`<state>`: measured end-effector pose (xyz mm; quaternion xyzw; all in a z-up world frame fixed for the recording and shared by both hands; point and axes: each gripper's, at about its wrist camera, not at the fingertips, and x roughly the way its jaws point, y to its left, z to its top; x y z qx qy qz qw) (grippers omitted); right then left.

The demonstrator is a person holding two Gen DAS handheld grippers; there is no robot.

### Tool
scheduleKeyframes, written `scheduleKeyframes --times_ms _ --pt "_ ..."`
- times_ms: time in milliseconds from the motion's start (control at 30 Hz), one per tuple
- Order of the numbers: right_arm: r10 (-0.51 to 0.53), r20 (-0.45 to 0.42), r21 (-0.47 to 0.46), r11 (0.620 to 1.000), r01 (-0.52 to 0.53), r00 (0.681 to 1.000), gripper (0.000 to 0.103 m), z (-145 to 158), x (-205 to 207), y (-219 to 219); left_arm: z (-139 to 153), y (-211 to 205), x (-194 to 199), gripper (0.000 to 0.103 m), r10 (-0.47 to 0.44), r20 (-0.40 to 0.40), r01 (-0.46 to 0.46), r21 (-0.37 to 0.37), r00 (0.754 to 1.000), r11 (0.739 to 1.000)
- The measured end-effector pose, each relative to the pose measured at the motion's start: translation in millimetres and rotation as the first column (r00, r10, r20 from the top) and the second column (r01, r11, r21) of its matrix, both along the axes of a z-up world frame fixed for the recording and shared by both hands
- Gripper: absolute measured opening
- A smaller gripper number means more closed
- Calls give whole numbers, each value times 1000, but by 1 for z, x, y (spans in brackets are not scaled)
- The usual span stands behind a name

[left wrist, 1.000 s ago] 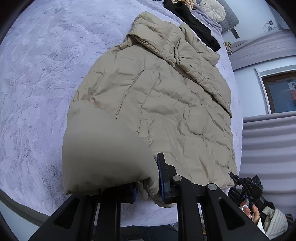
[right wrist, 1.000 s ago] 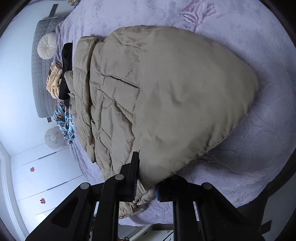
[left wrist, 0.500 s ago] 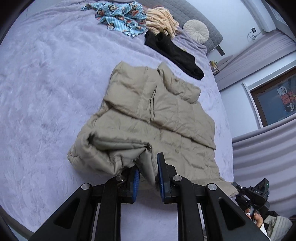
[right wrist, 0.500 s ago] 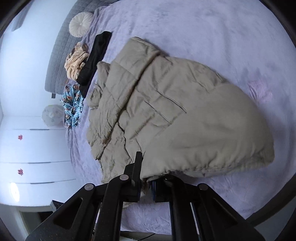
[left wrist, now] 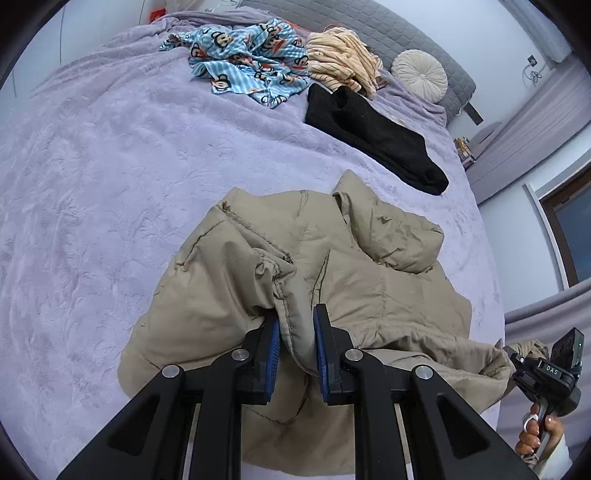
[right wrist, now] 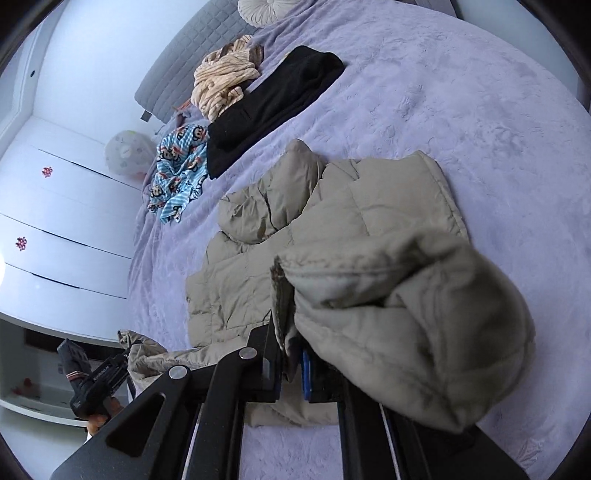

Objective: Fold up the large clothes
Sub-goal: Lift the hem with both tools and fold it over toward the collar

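Observation:
A beige puffer jacket (left wrist: 369, 280) lies on the lilac bed (left wrist: 110, 184), collar toward the headboard. My left gripper (left wrist: 296, 334) is shut on a fold of its hem, which bulges up between the blue pads. My right gripper (right wrist: 290, 356) is shut on the other hem corner, and a thick roll of the jacket (right wrist: 406, 314) hangs over its right finger and hides it. The lower part of the jacket is lifted and bunched over the upper part. Each view shows the other gripper at its edge, with a hand (left wrist: 535, 435) on the handle.
Beyond the jacket lie a black garment (left wrist: 373, 133), a blue monkey-print piece (left wrist: 251, 55) and a yellow striped piece (left wrist: 343, 59). A round cushion (left wrist: 419, 75) leans on the grey headboard (left wrist: 369, 22). White wardrobe doors (right wrist: 55, 221) stand beside the bed.
Both grippers have risen and carried the hem toward the collar, so the flat jacket is now bunched up. The right view has rolled. The clothes at the headboard have come into sight.

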<state>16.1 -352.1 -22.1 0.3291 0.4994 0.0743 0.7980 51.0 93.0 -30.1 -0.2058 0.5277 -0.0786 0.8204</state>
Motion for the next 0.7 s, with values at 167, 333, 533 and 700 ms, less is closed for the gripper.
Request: scheduleKeyframes --times_ms 167,333,533,700 --pt "-14 -11 -56 998 13 1000 8 -13 32 0 -16 -6 38 19 -51 3 51 10 999 999" --pt "-44 17 -97 994 45 999 8 -13 69 1 -21 -13 87 19 -82 33 80 47 996 996" --pt "-76 -2 -154 985 75 997 8 -36 126 -7 -54 -25 136 19 -70 22 67 115 997 991" --pt "-112 -55 -177 979 101 992 8 -77 153 -16 -94 -30 155 19 -38 -19 40 148 999 988"
